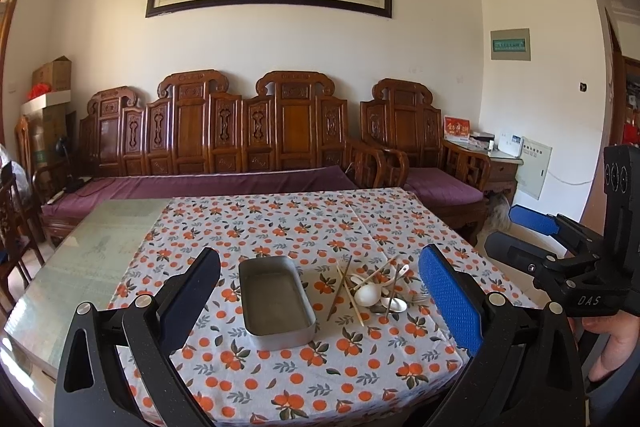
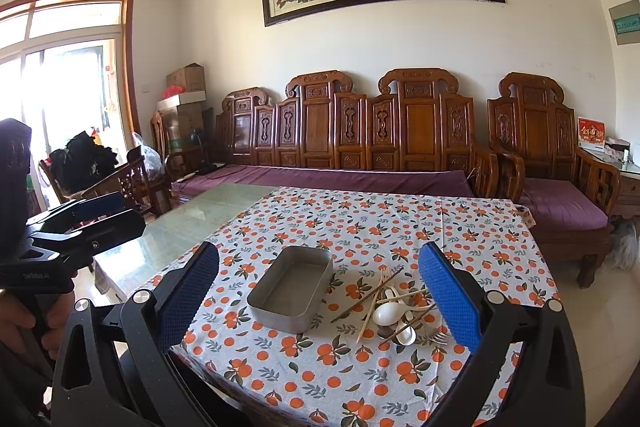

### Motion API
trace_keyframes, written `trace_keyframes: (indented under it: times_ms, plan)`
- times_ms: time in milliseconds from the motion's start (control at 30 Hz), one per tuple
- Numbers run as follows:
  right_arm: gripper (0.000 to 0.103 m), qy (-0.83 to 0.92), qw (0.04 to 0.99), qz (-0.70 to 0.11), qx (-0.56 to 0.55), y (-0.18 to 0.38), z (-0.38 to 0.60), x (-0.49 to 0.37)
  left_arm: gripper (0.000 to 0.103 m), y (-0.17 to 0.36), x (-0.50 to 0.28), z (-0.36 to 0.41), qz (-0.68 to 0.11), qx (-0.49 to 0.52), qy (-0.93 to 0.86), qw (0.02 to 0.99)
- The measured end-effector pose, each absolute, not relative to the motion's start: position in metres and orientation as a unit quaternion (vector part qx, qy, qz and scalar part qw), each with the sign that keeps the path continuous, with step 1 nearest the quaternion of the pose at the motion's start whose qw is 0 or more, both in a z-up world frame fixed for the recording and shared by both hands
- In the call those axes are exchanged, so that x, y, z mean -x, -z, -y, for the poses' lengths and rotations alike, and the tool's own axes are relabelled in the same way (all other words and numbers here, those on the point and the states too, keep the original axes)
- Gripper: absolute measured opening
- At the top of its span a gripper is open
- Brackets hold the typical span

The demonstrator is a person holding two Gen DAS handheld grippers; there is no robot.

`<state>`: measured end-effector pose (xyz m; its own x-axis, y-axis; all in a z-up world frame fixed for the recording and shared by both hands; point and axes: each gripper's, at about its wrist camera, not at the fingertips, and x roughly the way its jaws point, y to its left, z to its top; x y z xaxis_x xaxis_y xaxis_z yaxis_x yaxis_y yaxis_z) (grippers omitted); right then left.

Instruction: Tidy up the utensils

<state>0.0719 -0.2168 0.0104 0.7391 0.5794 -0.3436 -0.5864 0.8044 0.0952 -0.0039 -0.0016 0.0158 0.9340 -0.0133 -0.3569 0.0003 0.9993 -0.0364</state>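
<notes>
- Two grippers, the left gripper [image 1: 320, 291] and right gripper [image 2: 320, 291], are held wide apart, with nothing gripped.
- Thin, slippery utensils [image 2: 394, 311] beside the tin tray [image 2: 290, 291] are probably best pinched mid-handle.

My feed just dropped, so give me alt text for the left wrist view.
The open left gripper hangs above a table with an orange-print tablecloth, framing an empty metal tray with a jumbled pile of utensils just right of it: spoons, chopsticks and a fork. The right gripper hovers open at the right edge; a carved wooden sofa stands behind.
</notes>
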Motion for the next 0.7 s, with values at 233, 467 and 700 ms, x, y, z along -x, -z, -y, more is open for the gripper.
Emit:
trace_keyframes:
  times_ms: [233,467,700]
  plan:
    - [0.1,-0.312,0.932,-0.181,0.009,-0.0105,0.2176,-0.0713,0.096,-0.0154,0.0037,0.0004,-0.178,0.018,0.005,0.984]
    - [0.1,-0.31,0.933,-0.182,0.008,-0.0091,0.2141,-0.0708,0.096,-0.0164,0.0047,-0.0016,-0.177,0.017,0.005,0.984]
    - [0.1,-0.311,0.933,-0.182,0.007,-0.0082,0.214,-0.071,0.096,-0.0156,0.0067,-0.0009,-0.176,0.018,0.004,0.984]
